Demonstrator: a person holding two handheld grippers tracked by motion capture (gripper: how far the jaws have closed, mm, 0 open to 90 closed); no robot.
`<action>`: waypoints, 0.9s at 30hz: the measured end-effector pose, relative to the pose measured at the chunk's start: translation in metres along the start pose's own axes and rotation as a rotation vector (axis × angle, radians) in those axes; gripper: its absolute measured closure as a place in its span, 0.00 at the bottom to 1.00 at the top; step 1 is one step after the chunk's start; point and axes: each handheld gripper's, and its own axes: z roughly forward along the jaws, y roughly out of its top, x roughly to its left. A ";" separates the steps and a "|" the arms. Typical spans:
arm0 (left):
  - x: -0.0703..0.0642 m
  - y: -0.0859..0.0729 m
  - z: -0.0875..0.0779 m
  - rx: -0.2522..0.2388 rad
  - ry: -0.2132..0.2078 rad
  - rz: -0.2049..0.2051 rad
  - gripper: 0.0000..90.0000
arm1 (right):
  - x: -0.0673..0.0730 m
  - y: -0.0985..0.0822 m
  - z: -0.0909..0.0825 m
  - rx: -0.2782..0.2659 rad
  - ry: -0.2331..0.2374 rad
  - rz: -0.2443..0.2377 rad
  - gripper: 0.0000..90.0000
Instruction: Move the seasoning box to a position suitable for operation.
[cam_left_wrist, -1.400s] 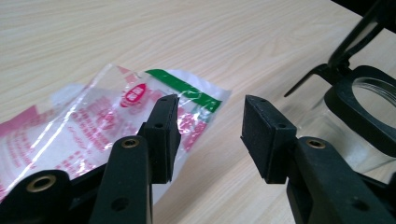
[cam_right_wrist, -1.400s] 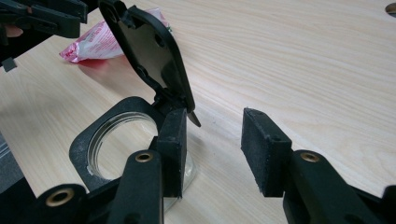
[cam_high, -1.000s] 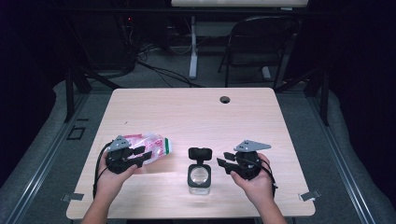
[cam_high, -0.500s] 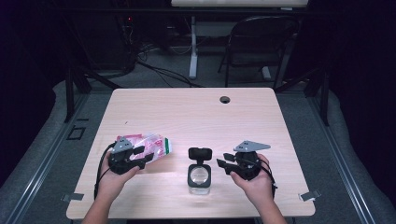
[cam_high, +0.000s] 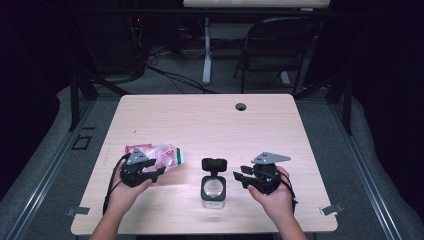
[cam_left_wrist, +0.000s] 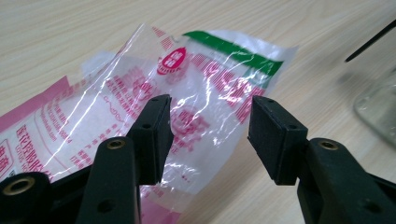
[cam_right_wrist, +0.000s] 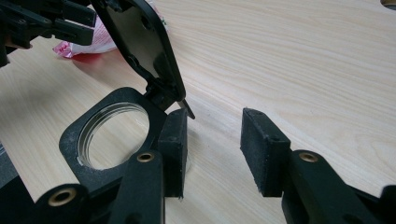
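A clear plastic bag (cam_high: 159, 156) with pink print and a green end lies flat on the left of the wooden table (cam_high: 210, 125). My left gripper (cam_high: 156, 171) sits at the bag's near edge. Its jaws have just been opening, and the left gripper (cam_left_wrist: 210, 122) now stands open with the bag (cam_left_wrist: 205, 79) under and beyond the pads, neither one pressing on it. A glass jar (cam_high: 214, 189) with a black rim and an upright black flip lid (cam_high: 214, 164) stands at the front centre. My right gripper (cam_high: 240, 178) is open just right of the jar (cam_right_wrist: 77, 135), with nothing between its jaws (cam_right_wrist: 214, 135).
A round cable hole (cam_high: 241, 106) sits near the table's far edge. A black folding chair (cam_high: 275, 45) and a desk leg with cables stand on the floor beyond. Bare wood stretches across the table's far half and right side.
The left gripper has shifted slightly to the right at the bag's edge and its jaws now stand apart. The bag, the jar and the right gripper have kept their places.
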 end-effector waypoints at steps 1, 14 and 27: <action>0.000 0.000 0.001 0.006 0.004 0.003 0.54 | -0.001 0.000 0.000 0.001 -0.001 -0.001 0.68; -0.008 0.001 0.014 0.036 0.027 0.057 0.43 | -0.001 -0.005 0.000 0.007 -0.009 0.009 0.67; -0.012 0.003 0.014 0.023 0.010 0.058 0.40 | -0.002 -0.006 -0.001 0.008 -0.011 0.007 0.66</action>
